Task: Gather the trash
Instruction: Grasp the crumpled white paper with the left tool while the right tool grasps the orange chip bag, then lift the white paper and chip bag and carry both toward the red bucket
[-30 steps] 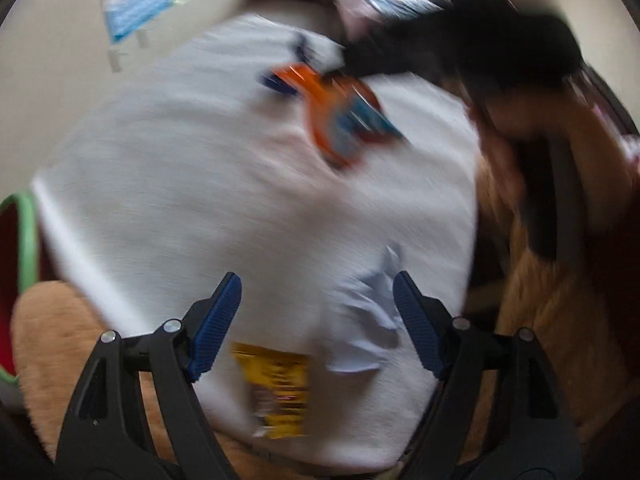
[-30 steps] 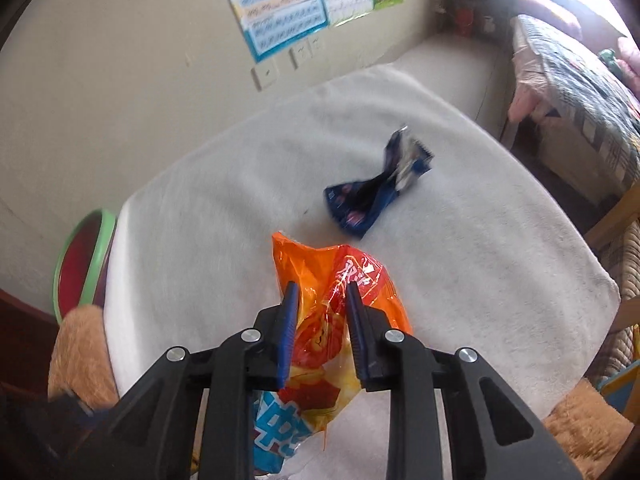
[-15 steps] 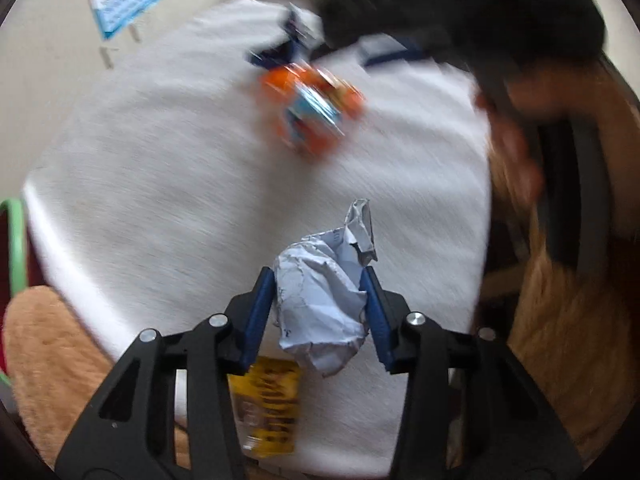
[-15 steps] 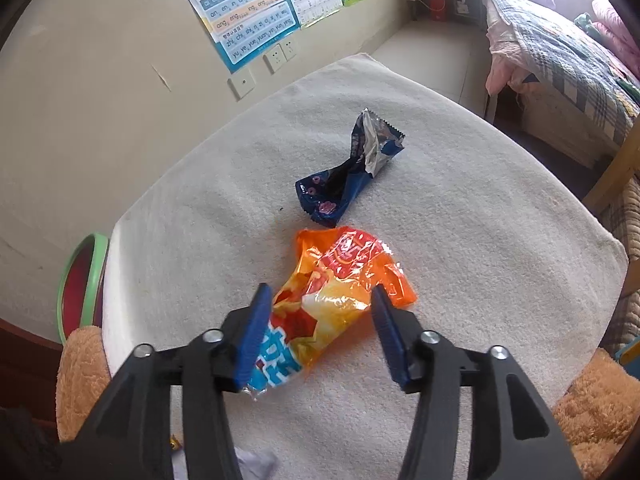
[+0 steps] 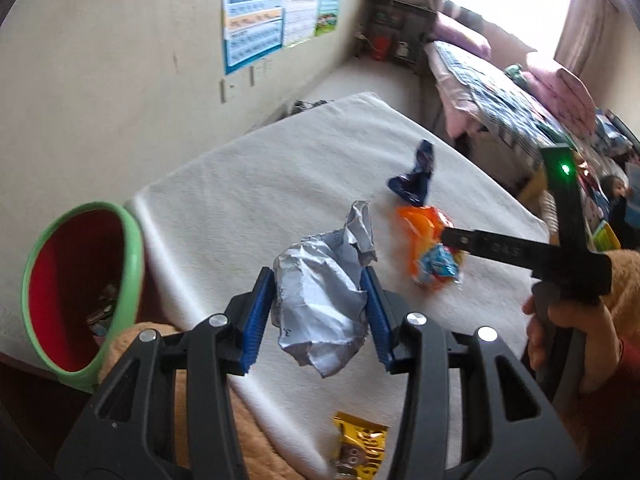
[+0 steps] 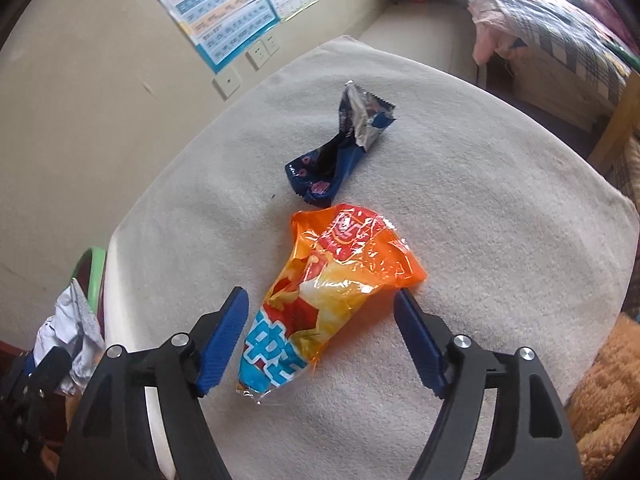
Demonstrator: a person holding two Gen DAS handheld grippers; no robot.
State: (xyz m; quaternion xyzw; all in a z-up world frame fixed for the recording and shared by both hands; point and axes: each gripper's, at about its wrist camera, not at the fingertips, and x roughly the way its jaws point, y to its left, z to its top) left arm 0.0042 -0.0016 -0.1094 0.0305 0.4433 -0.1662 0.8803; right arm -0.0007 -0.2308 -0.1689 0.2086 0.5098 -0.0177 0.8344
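My left gripper is shut on a crumpled white paper ball and holds it above the white-covered table, near the green-rimmed red bin at the left. The paper ball also shows at the left edge of the right wrist view. My right gripper is open, its fingers either side of an orange chip bag lying on the table. A dark blue wrapper lies just beyond the bag. A yellow wrapper lies at the table's near edge.
The bin holds some scraps at its bottom. A tan plush cushion sits below the table's near edge. A wall with posters stands behind the table, and a bed at the right.
My left gripper closed on the paper ball, lifted it and swung left toward the bin. My right gripper released the orange bag onto the table and opened wide.
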